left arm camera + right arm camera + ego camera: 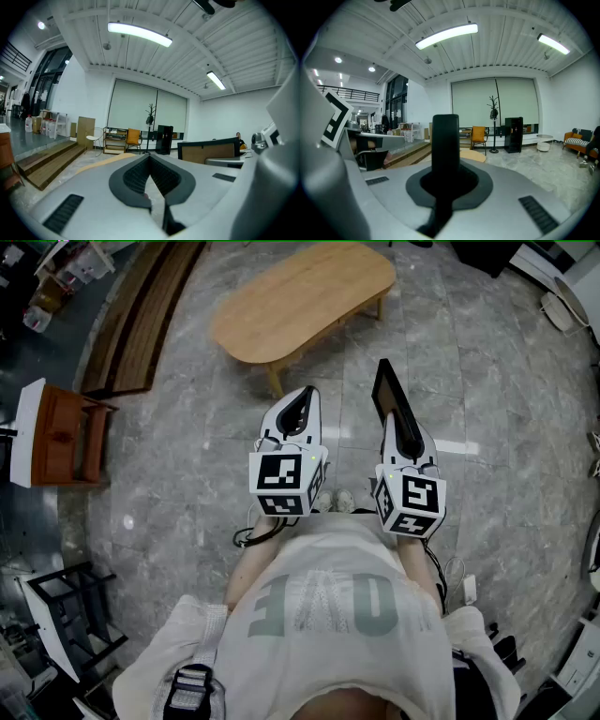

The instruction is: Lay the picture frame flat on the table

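Note:
The picture frame is black and thin, and it stands on edge out of my right gripper, which is shut on its lower part. In the right gripper view the frame rises edge-on as a dark bar between the jaws. My left gripper is held level beside it, shut with nothing in it; its ribbed pads meet at the tip. From the left gripper view the frame's brown back shows at the right. The oval wooden table lies ahead of both grippers, over the marble floor.
Wooden steps run along the far left. A small brown side cabinet stands at the left and a black rack at the lower left. An orange chair, a coat stand and a black cabinet line the far wall.

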{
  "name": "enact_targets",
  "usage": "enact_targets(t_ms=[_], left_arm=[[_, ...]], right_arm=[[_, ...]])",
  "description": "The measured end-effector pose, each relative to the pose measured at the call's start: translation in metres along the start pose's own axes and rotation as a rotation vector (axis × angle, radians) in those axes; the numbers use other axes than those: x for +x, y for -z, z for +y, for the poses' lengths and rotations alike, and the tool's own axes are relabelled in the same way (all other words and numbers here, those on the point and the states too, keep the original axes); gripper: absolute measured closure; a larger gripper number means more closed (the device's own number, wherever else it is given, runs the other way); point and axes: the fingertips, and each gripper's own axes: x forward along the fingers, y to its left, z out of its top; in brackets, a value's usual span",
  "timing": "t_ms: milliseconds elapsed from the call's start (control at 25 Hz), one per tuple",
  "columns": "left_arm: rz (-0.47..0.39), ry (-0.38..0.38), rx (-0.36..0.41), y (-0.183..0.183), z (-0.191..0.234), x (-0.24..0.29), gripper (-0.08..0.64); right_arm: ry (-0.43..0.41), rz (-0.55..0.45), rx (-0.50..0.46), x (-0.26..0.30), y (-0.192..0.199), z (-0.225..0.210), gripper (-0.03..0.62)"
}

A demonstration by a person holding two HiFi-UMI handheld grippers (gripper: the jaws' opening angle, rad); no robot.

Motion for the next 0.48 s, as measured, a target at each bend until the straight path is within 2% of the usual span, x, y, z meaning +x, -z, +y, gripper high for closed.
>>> enact_targets(t_ms=[200, 480], left_arm=[[0.006, 0.007, 0.014, -0.001, 0.002, 0.001, 0.551], [0.011, 0.007, -0.011, 0.004, 0.02, 0.001, 0.551]], right_arm=[[-0.004, 0.007, 0.0, 0.002, 0.0, 0.005, 0.577], [0.006, 0.01, -0.02, 0.008, 0.001, 0.013, 0.575]])
